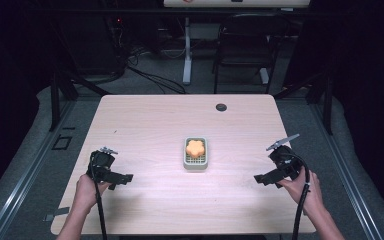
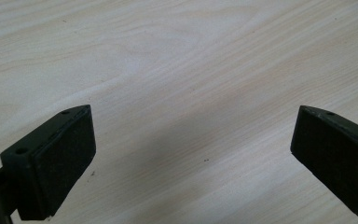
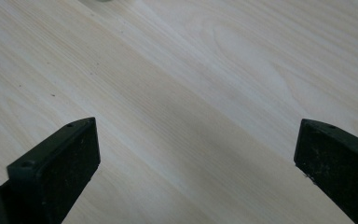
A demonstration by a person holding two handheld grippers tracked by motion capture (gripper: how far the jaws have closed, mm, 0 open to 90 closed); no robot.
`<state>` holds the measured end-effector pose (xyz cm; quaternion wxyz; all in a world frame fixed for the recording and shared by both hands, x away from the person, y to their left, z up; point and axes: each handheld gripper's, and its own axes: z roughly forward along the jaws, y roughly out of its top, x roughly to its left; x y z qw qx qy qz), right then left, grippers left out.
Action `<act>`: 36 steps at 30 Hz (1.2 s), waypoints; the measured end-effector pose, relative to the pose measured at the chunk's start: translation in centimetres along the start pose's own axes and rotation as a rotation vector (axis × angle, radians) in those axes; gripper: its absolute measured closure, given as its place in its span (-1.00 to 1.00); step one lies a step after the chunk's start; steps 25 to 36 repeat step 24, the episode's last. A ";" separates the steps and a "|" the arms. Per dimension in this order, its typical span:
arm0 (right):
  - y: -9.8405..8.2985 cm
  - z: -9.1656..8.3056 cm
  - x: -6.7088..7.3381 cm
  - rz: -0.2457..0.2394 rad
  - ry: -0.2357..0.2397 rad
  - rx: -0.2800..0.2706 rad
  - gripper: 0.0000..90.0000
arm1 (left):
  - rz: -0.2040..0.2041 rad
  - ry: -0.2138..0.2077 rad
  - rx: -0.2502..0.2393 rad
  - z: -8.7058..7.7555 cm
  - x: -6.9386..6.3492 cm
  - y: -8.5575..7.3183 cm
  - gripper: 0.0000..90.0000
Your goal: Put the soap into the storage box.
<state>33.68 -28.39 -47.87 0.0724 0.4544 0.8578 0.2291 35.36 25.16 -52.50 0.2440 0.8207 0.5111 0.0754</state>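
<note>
Both grippers waited with fingers wide.
We judged the orange sponge (image 1: 195, 147) in its tray (image 1: 195, 165) soft, light; pinch its sides.

A pale wooden table (image 1: 145, 125) carries a small tray (image 1: 195, 163).

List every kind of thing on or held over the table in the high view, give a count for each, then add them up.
Orange flower-shaped piece: 1
Pale green tray that holds it: 1
Dark round grommet in the tabletop: 1
Grippers: 2, the left gripper and the right gripper, both open
Total: 5
</note>
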 end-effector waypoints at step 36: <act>-3.7 2.2 -1.4 0.094 0.006 0.077 -0.97 | 0.005 -0.007 -0.006 0.0 0.0 0.1 -1.00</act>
